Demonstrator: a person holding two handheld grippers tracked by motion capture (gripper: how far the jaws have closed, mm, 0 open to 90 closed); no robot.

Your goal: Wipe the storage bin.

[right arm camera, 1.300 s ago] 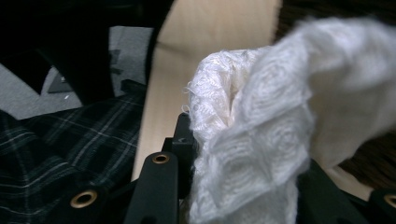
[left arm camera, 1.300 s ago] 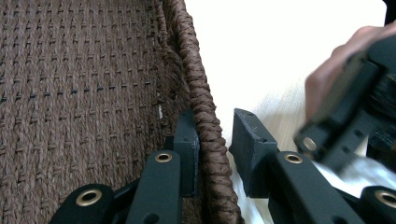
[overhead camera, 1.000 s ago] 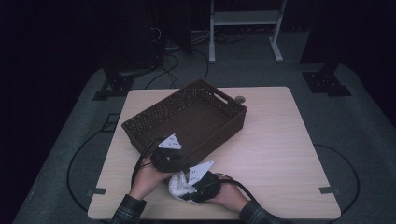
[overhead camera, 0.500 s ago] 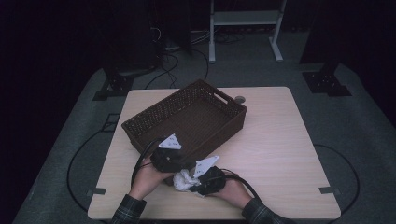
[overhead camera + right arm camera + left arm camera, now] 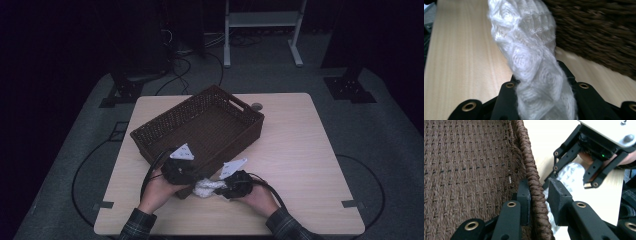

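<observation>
Two claws: left [image 5: 537, 202] clamps basket [image 5: 200, 125] rim, right [image 5: 541, 85] grips knit cloth [image 5: 529, 50] beside it.

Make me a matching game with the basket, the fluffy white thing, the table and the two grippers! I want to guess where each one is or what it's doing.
Things:
1. wicker basket
2. white knitted cloth
3. left gripper
4. right gripper
5. table

States:
A. pale wood
B. dark brown, nothing seen inside
C. jaws either side of the basket's rim
D. shut on the cloth
E. white, outside the basket by its wall

Pairs: 1-B, 2-E, 3-C, 4-D, 5-A
</observation>
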